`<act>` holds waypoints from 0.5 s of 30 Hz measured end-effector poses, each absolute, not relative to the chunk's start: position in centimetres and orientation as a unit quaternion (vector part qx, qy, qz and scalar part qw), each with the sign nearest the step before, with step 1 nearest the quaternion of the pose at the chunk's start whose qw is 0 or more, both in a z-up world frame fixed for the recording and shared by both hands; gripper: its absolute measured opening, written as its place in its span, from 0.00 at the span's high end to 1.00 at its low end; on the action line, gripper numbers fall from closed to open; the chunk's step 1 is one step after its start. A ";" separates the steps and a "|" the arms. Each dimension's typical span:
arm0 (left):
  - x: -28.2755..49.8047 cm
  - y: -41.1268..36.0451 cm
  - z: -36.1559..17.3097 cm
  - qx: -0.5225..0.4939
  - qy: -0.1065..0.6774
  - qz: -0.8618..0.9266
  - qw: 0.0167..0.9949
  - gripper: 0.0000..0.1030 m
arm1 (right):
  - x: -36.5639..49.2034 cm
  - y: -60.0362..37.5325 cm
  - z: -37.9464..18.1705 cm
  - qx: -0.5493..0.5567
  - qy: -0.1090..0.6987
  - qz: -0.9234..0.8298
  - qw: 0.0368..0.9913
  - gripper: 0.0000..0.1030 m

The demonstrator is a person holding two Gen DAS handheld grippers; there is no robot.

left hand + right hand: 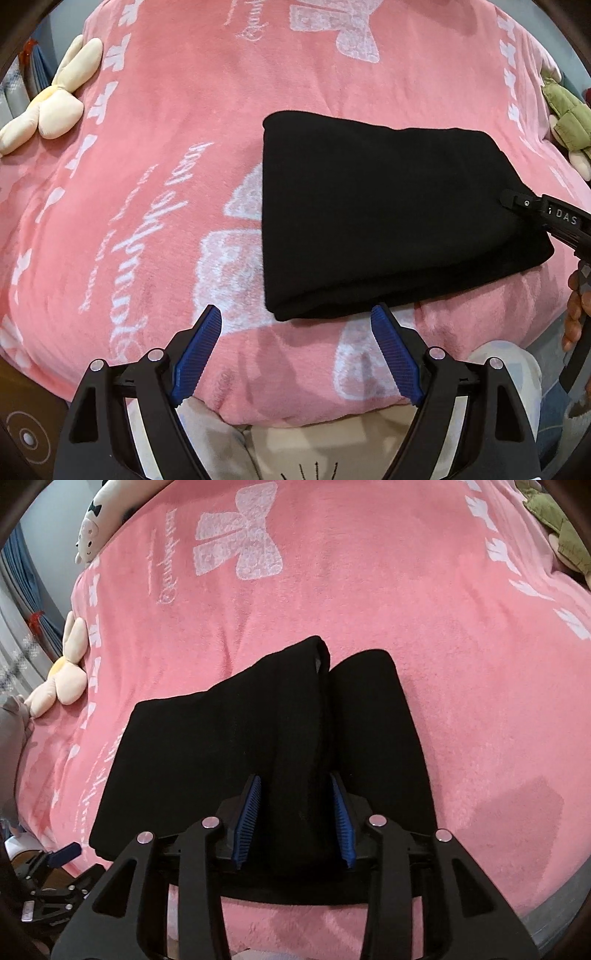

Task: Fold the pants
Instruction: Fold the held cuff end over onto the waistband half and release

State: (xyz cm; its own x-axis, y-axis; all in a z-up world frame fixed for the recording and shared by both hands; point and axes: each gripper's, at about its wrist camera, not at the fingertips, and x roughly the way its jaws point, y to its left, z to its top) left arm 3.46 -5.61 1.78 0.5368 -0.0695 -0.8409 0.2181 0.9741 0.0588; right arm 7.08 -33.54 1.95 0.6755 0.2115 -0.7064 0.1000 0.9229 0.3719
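The black pants [388, 214] lie folded into a thick rectangle on the pink blanket [166, 110], right of the middle. My left gripper [295, 325] hovers open just in front of the pants' near edge, with nothing between its blue pads. In the right wrist view the pants [207, 753] fill the centre, and a raised fold of the cloth runs up between the pads. My right gripper [295, 797] is shut on that fold. Seen from the left wrist view, the right gripper [517, 201] comes in over the pants' right edge.
A cream plush toy [55, 96] lies at the blanket's left edge and a green plush [569, 118] at its right edge. A white plush [92, 528] sits at the far left corner. The bed's front edge [295, 417] runs just below my left gripper.
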 end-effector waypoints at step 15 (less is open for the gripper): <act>4.7 -1.4 5.2 -0.098 0.446 -0.118 0.882 0.19 | 7.8 -34.0 1.5 0.259 0.396 0.065 0.879 0.60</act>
State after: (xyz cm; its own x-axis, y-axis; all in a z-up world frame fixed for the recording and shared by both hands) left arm 4.75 -1.43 5.24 0.5747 -0.2951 -0.7633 0.1200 0.9530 -0.2780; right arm 7.76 -33.98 1.47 0.6785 0.3192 -0.6616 0.0901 0.8577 0.5062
